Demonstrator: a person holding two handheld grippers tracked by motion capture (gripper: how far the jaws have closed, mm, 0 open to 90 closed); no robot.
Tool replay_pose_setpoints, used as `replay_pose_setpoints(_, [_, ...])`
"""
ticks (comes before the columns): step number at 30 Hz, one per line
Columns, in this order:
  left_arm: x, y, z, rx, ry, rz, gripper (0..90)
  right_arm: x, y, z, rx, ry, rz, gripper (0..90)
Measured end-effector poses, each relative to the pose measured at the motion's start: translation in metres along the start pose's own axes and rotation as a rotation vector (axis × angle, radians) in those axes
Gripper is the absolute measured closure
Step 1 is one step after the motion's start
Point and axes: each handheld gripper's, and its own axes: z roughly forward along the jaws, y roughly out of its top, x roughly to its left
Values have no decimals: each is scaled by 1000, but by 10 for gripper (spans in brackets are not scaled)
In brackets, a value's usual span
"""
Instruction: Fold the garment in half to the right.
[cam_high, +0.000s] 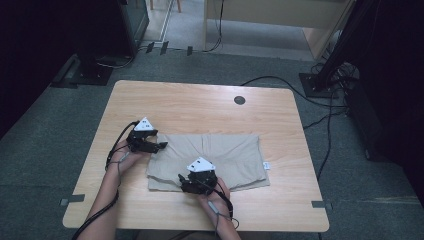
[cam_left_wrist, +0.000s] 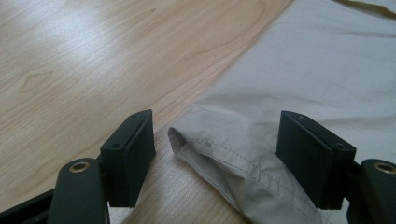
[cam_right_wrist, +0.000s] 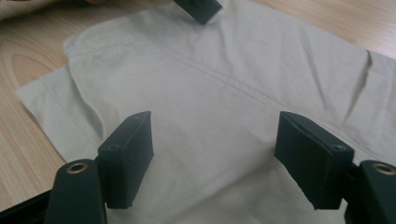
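Beige cloth: folded flat, soft, stitched hems, centre of table.
R gripper: near edge, over cloth, jaws wide apart, nothing held.
L gripper: at cloth's left corner, jaws wide apart, hem between, not pinched.
Label: small white tag, unreadable.
Table: pale wood grain.

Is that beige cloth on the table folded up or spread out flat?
Folded: the beige cloth lies as a neat rectangle, with a doubled, stitched corner showing layers.
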Motion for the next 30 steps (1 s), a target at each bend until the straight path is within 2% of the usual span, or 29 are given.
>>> replay_pose_setpoints(2, [0,0,0,2,1,0,282,4,1,2,-6,1,-10,276])
replay_pose_setpoints(4, [0,0,0,2,2,-2,281,8,3,3,-20,25,-9,325])
replay_pose_setpoints(8, [1,0,0,2,4,-10,282,15,7,5,-28,31,-20,314])
replay_pose_setpoints(10, [1,0,-1,1,4,-13,282,18,9,6,-16,38,-1,301])
replay_pose_setpoints(14, [1,0,-1,1,3,-15,282,24,12,9,-10,39,-11,326])
replay_pose_setpoints(17, [3,0,-1,-3,-4,-25,282,28,12,9,-22,60,6,319])
replay_pose_setpoints(20, [3,0,-1,-6,-10,-31,282,32,13,10,-29,55,4,314])
replay_pose_setpoints(30, [3,0,-1,-6,-8,-28,282,46,14,16,-24,65,-31,315])
